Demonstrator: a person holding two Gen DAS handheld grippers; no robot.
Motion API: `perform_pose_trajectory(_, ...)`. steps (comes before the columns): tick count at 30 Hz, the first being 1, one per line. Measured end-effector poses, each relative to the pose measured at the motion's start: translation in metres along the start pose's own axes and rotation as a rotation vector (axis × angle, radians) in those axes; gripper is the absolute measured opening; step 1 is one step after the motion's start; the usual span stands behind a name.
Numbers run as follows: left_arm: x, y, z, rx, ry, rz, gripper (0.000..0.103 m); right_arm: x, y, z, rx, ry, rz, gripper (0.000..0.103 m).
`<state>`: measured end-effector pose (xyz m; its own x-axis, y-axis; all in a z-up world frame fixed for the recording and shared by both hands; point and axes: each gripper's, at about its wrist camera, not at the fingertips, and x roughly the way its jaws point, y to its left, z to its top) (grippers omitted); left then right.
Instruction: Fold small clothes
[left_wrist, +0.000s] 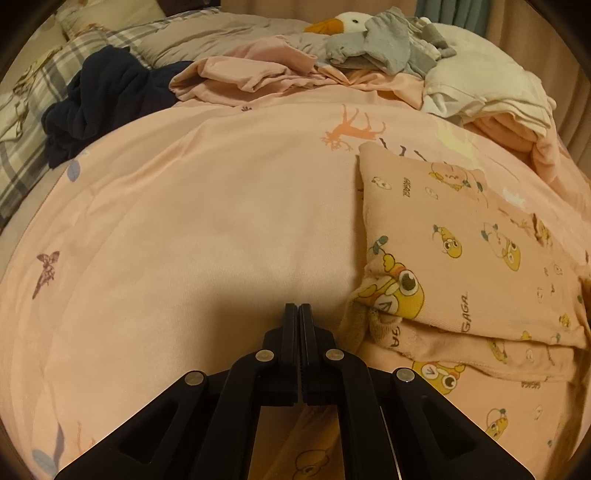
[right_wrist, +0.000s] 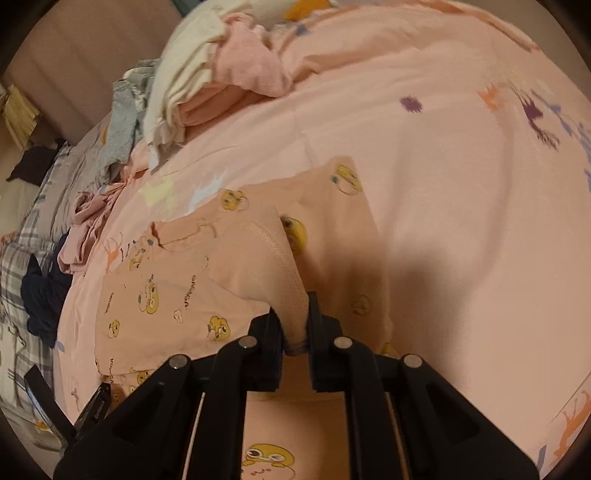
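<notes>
The right gripper (right_wrist: 296, 325), jaws pinching the top's (right_wrist: 177, 280) hem, should carry it flat across the bed (right_wrist: 461, 221) (left gripper (left_wrist: 299, 314) jaws shut, empty).

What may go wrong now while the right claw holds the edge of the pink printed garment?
1. The right claw pinches only a narrow hemmed edge of the pink printed garment, so the fabric may slip out when pulled.
2. The garment is already partly folded; dragging that edge may pull the layers out of line.
3. The left claw is shut on nothing beside the garment, so nothing pins it to the pink bedsheet.
</notes>
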<state>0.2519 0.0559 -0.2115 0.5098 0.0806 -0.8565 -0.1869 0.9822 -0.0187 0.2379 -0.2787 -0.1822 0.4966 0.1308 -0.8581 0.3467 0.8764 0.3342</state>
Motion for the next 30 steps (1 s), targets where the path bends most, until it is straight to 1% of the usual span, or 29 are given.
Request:
perform_pose_trajectory(2, 0.000, -0.002, -0.001, 0.018, -0.004, 0.012, 0.003, -0.001, -0.013, -0.001, 0.034, 0.008, -0.020, 0.021)
perform_pose_trajectory(4, 0.000, -0.004, 0.000, 0.018, -0.007, 0.034, 0.004, -0.007, -0.027, -0.001, 0.056, -0.017, -0.027, 0.017)
perform_pose_trajectory(5, 0.000, -0.004, 0.000, 0.014, -0.006, 0.047, 0.004, -0.012, -0.033, -0.001, 0.070, -0.033, -0.039, 0.020)
perform_pose_trajectory(6, 0.000, -0.003, 0.000, 0.012, -0.005, 0.060, 0.004, -0.017, -0.039, 0.001, 0.078, -0.043, -0.079, 0.021)
perform_pose_trajectory(7, -0.001, -0.002, 0.000, 0.011, -0.005, 0.094, 0.004, -0.024, -0.041, 0.002, 0.065, -0.063, -0.114, 0.021)
perform_pose_trajectory(9, -0.001, 0.001, 0.001, 0.010, -0.006, 0.156, 0.004, -0.038, -0.042, 0.002, 0.044, -0.122, -0.141, 0.021)
perform_pose_trajectory(10, -0.001, 0.004, 0.001, 0.009, -0.009, 0.219, 0.004, -0.045, -0.040, 0.000, 0.029, -0.147, -0.143, 0.021)
perform_pose_trajectory(11, -0.001, 0.007, 0.001, 0.010, -0.007, 0.258, 0.004, -0.048, -0.037, -0.001, 0.012, -0.158, -0.125, 0.021)
perform_pose_trajectory(12, 0.000, 0.011, 0.001, 0.005, -0.001, 0.285, 0.004, -0.049, -0.036, 0.000, 0.004, -0.162, -0.100, 0.021)
perform_pose_trajectory(13, 0.001, 0.018, 0.001, -0.014, 0.007, 0.291, 0.004, -0.050, -0.032, 0.000, 0.004, -0.167, -0.053, 0.021)
perform_pose_trajectory(15, 0.000, 0.027, 0.003, -0.050, 0.011, 0.264, 0.004, -0.044, -0.022, 0.001, -0.009, -0.142, 0.040, 0.021)
perform_pose_trajectory(17, 0.000, 0.036, 0.005, -0.088, 0.016, 0.234, 0.004, -0.029, -0.011, 0.002, -0.045, -0.092, 0.066, 0.020)
perform_pose_trajectory(18, 0.000, 0.040, 0.006, -0.107, 0.016, 0.234, 0.004, -0.020, -0.006, 0.001, -0.051, -0.067, 0.030, 0.019)
perform_pose_trajectory(19, 0.000, 0.042, 0.007, -0.116, 0.016, 0.238, 0.004, -0.011, -0.004, -0.001, -0.051, -0.039, -0.035, 0.020)
perform_pose_trajectory(20, -0.002, 0.046, 0.008, -0.126, 0.015, 0.242, 0.004, -0.002, -0.003, -0.003, -0.055, -0.011, -0.104, 0.017)
perform_pose_trajectory(21, -0.005, 0.051, 0.010, -0.147, 0.016, 0.210, 0.003, 0.003, -0.004, -0.005, -0.060, 0.003, -0.142, 0.013)
perform_pose_trajectory(22, -0.007, 0.054, 0.011, -0.173, 0.016, 0.160, 0.003, 0.006, -0.006, -0.007, -0.062, 0.016, -0.155, 0.013)
perform_pose_trajectory(23, -0.012, 0.061, 0.013, -0.229, 0.011, 0.050, 0.003, 0.004, -0.007, -0.010, -0.068, 0.008, -0.139, 0.013)
perform_pose_trajectory(24, -0.017, 0.068, 0.014, -0.289, 0.004, -0.076, 0.003, -0.003, -0.005, -0.014, -0.103, -0.009, -0.123, 0.017)
perform_pose_trajectory(25, -0.020, 0.070, 0.014, -0.314, 0.001, -0.154, 0.003, -0.008, -0.005, -0.015, -0.123, -0.014, -0.118, 0.017)
perform_pose_trajectory(26, -0.024, 0.069, 0.015, -0.316, -0.010, -0.239, 0.003, -0.016, -0.004, -0.017, -0.142, -0.026, -0.119, 0.018)
perform_pose_trajectory(27, -0.026, 0.065, 0.015, -0.301, -0.021, -0.245, 0.003, -0.026, -0.004, -0.018, -0.145, -0.052, -0.119, 0.021)
perform_pose_trajectory(29, -0.029, 0.043, 0.014, -0.201, -0.057, -0.179, 0.003, -0.039, -0.004, -0.018, -0.130, -0.096, -0.097, 0.021)
perform_pose_trajectory(30, -0.029, 0.034, 0.015, -0.162, -0.061, -0.176, 0.003, -0.044, -0.004, -0.018, -0.125, -0.113, -0.064, 0.021)
